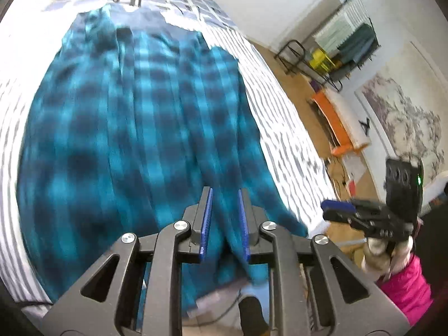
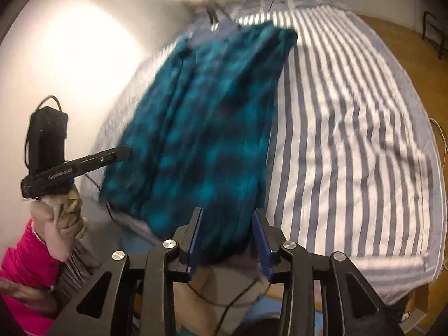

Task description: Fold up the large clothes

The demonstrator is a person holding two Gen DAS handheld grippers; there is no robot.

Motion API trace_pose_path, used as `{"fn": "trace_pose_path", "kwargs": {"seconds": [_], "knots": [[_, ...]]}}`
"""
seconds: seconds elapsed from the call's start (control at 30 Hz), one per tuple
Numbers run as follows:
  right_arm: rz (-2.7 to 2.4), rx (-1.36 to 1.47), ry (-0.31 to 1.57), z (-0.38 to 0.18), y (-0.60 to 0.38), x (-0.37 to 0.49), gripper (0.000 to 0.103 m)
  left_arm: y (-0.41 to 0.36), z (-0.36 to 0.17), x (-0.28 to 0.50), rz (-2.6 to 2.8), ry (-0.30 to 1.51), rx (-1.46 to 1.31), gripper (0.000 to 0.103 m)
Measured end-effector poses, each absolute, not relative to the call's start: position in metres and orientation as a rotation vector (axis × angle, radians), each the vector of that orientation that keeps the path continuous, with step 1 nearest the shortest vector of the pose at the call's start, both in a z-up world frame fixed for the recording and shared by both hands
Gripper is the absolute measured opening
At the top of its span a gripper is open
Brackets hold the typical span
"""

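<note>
Closest thing in the left wrist view is the left gripper [image 1: 224, 196], black frame with blue pads, and the jaws are standing a bit apart with nothing pinched between them. Right past the tips is the teal and black plaid garment [image 1: 134, 128], spread lengthwise down the striped bedcover [image 1: 282, 128], its near edge drooping over the edge of the bed right under the jaws. The whole shot is kinda blurry, so I can't make out seams or which end is the collar.

Same deal on the other side: the right gripper [image 2: 228, 215] has its jaws parted wider, cloth visible through the gap but not clamped. The garment [image 2: 201, 128] sits toward the wall side of the bed, with loads of bare striped bedcover [image 2: 350, 140] to its right.

Each camera catches the other tool out at the side, held by a hand [image 2: 61, 215] coming out of a bright pink sleeve [image 2: 25, 266].
</note>
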State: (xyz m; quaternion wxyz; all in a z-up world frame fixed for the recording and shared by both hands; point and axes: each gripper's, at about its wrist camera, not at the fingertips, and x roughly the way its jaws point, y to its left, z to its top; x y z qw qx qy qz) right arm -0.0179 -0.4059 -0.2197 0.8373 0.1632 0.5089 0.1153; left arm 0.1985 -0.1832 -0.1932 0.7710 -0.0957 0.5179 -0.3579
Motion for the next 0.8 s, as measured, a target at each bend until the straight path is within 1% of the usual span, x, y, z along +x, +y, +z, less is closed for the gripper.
{"fn": "trace_pose_path", "kwargs": {"seconds": [0.03, 0.07, 0.1, 0.17, 0.2, 0.23, 0.43, 0.57, 0.8], "knots": [[0.235, 0.358, 1.061, -0.215, -0.412, -0.01, 0.038, -0.185, -0.19, 0.214, -0.759, 1.116, -0.223, 0.028], [0.224, 0.364, 1.047, -0.211, -0.417, -0.005, 0.038, -0.189, -0.19, 0.23, -0.745, 1.112, -0.231, 0.031], [0.208, 0.374, 1.021, -0.207, -0.423, 0.006, 0.038, -0.19, -0.191, 0.241, -0.735, 1.111, -0.235, 0.033], [0.177, 0.384, 0.997, -0.204, -0.431, 0.023, 0.038, -0.202, -0.195, 0.277, -0.708, 1.116, -0.261, 0.035], [0.151, 0.39, 0.988, -0.205, -0.436, 0.033, 0.038, -0.208, -0.199, 0.292, -0.703, 1.127, -0.269, 0.039], [0.138, 0.401, 0.984, -0.205, -0.444, 0.041, 0.038, -0.214, -0.203, 0.305, -0.689, 1.129, -0.276, 0.041], [0.095, 0.442, 1.004, -0.23, -0.456, 0.099, 0.038, -0.248, -0.232, 0.388, -0.624, 1.159, -0.351, 0.041], [0.087, 0.494, 1.003, -0.248, -0.472, 0.136, 0.038, -0.274, -0.255, 0.428, -0.606, 1.179, -0.371, 0.041], [0.142, 0.623, 0.994, -0.277, -0.493, 0.18, 0.037, -0.307, -0.284, 0.461, -0.602, 1.197, -0.331, 0.041]]}}
